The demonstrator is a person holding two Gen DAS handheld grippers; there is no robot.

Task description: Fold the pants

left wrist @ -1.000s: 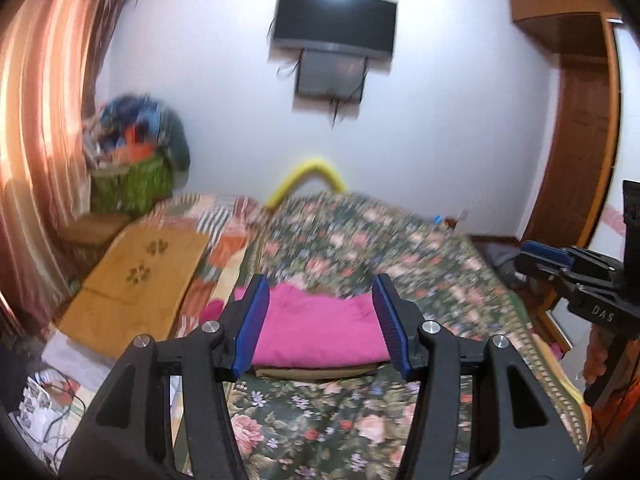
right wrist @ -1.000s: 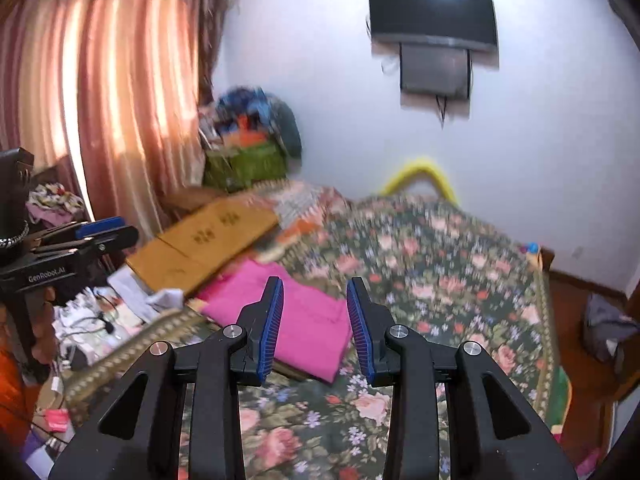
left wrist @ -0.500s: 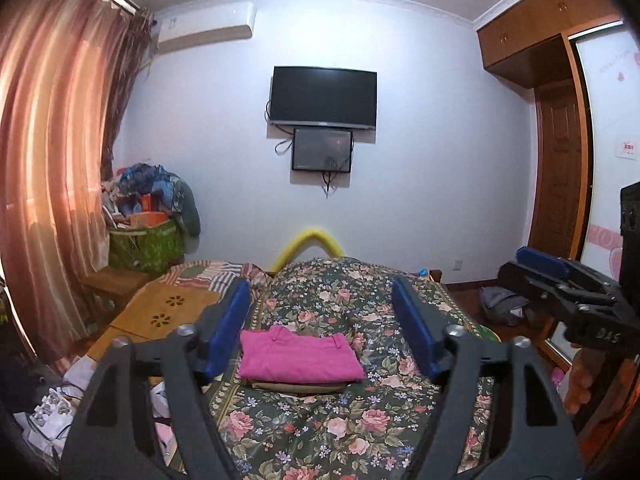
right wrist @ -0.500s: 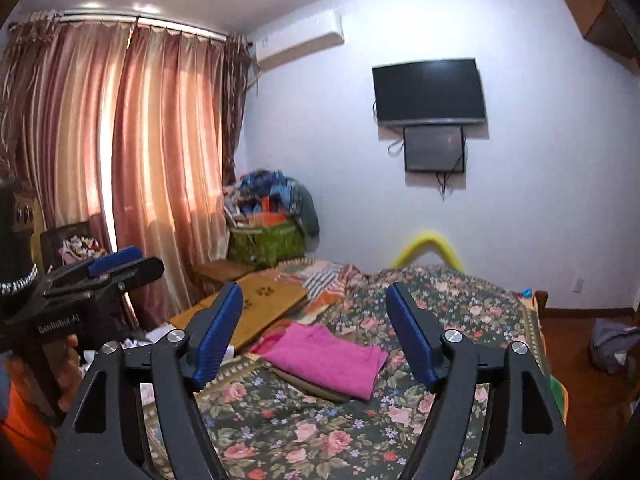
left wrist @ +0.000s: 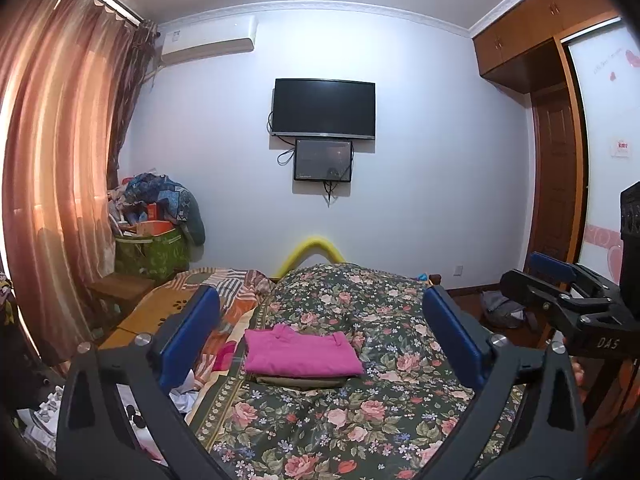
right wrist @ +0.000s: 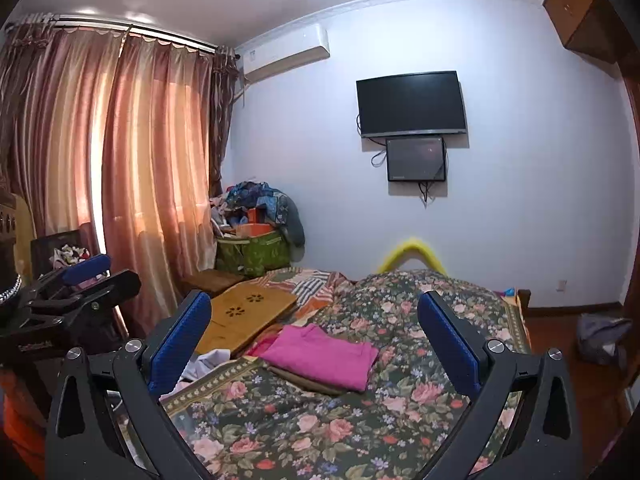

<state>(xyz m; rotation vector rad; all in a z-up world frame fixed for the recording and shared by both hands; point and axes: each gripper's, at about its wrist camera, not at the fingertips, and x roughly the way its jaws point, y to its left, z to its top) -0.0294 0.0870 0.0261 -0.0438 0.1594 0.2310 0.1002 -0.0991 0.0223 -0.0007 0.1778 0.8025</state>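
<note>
Folded pink pants (left wrist: 300, 352) (right wrist: 324, 354) lie flat on the floral bedspread (left wrist: 360, 424), stacked on a folded olive garment (left wrist: 300, 382). My left gripper (left wrist: 320, 296) hangs well back from the stack. Its blue pads stand far apart and its jaws are opening, with nothing between them. My right gripper (right wrist: 314, 300) is also drawn back from the pants. Its jaws are opening wide too and hold nothing. Neither gripper touches the cloth.
A wooden lap desk (right wrist: 248, 312) and striped bedding lie left of the pants. A green bag piled with clothes (left wrist: 152, 252) stands by the curtain (right wrist: 140, 180). A yellow foam arch (left wrist: 316, 246) sits at the bed's far end, under a wall television (left wrist: 324, 108). A wardrobe (left wrist: 556, 200) stands at the right.
Both grippers have drawn back from the pink pants and risen, so more of the room shows. Both sets of jaws have spread from narrow to wide. The pants stay folded on the bed.
</note>
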